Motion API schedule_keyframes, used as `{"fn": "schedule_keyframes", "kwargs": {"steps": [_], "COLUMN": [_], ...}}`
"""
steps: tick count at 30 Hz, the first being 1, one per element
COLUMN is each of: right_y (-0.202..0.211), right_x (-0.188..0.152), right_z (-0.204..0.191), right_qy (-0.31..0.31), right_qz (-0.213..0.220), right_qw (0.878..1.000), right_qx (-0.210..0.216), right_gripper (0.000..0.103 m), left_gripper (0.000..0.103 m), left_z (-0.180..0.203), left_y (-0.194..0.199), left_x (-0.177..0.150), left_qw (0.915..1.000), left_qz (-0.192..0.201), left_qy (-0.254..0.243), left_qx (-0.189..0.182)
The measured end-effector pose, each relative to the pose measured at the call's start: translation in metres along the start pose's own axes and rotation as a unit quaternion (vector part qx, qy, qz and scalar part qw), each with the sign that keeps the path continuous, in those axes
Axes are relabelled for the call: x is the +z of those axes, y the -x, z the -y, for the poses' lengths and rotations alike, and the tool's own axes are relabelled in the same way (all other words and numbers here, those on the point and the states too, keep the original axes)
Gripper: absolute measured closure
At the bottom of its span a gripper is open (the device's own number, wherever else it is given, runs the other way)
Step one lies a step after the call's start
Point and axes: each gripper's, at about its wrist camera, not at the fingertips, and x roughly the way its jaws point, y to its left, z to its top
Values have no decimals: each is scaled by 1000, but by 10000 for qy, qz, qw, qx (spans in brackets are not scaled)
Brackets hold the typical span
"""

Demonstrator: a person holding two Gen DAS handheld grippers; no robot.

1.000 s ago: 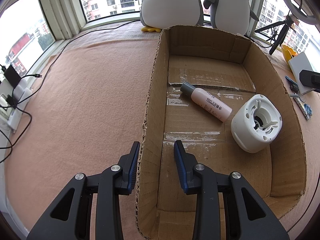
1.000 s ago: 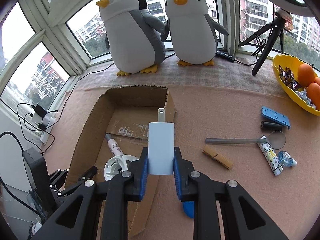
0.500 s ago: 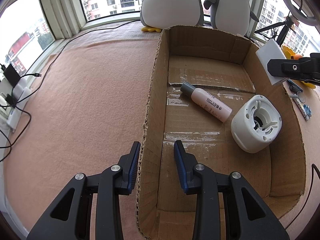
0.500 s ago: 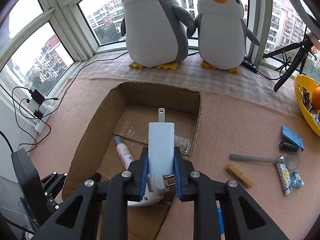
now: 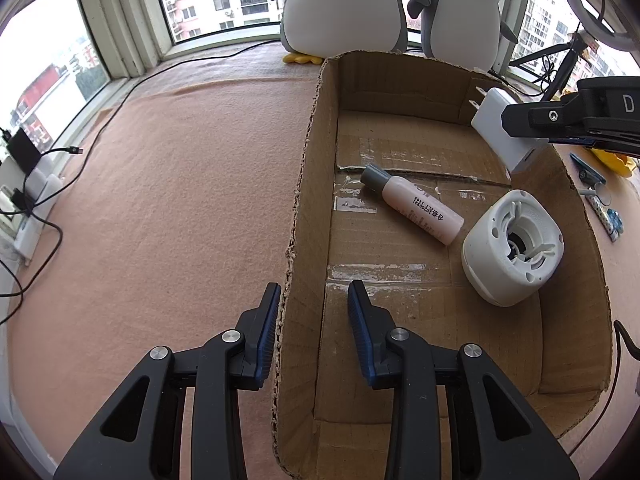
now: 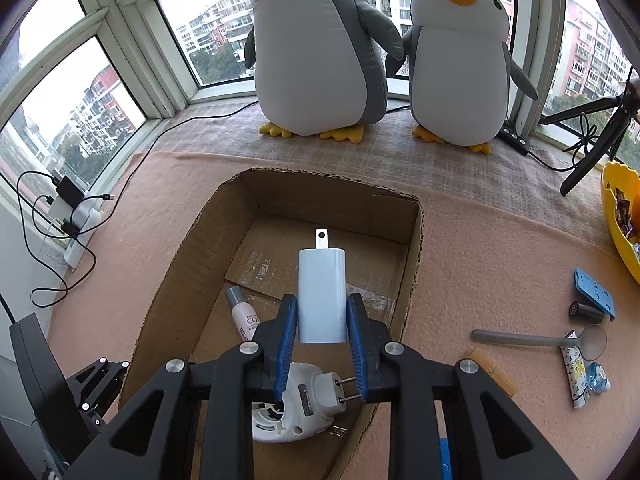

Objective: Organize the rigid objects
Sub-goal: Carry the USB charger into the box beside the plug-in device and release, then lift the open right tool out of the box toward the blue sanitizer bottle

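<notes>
My right gripper (image 6: 322, 322) is shut on a white plug charger (image 6: 322, 294), held above the open cardboard box (image 6: 414, 248); the charger also shows in the left wrist view (image 5: 502, 130). Inside the box (image 5: 308, 184) lie a pink bottle with a grey cap (image 5: 412, 208) and a white round device (image 5: 514, 248), seen again in the right wrist view as the bottle (image 6: 242, 314) and the device (image 6: 296, 408). My left gripper (image 5: 314, 328) is open and straddles the box's left wall, one finger on each side.
Two plush penguins (image 6: 320, 48) stand at the window behind the box. Right of the box lie a spoon (image 6: 540, 340), a tube (image 6: 576, 376), a wooden clip (image 6: 490, 372), a blue part (image 6: 594, 292) and a yellow bowl (image 6: 618, 216). Cables and chargers (image 6: 68, 208) lie at the left.
My right gripper has carried the charger left and forward, from beside the box to over its inside. The left gripper has not moved.
</notes>
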Motion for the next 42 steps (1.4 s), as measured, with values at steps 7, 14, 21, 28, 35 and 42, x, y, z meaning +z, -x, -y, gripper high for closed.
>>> {"fn": "schedule_keyframes", "kwargs": {"steps": [7, 14, 21, 28, 35, 42], "right_y": [11, 21, 39, 56, 80, 108], "right_x": [1, 1, -5, -14, -27, -43], "right_z": [2, 6, 18, 35, 60, 95], "right_qy": [-13, -62, -186, -293, -476, -559], "right_qz": [217, 321, 487, 579, 700, 800], "right_qw": [9997, 9995, 9986, 9979, 9964, 9952], "right_qx": [-70, -44, -42, -57, -28, -53], "right_gripper": [36, 36, 36, 36, 36, 36], "left_gripper": [70, 70, 70, 70, 70, 70], "left_z": [-1, 0, 0, 2, 2, 4], "left_y": [0, 1, 2, 2, 2, 3], "left_x": [-1, -1, -1, -1, -1, 0], "left_qw": [10000, 10000, 10000, 10000, 9999, 9999], "left_qz": [3, 8, 6, 6, 6, 10], "left_qy": [-11, -24, -38, -53, -65, -86], "left_qx": [8, 22, 52, 76, 93, 108]}}
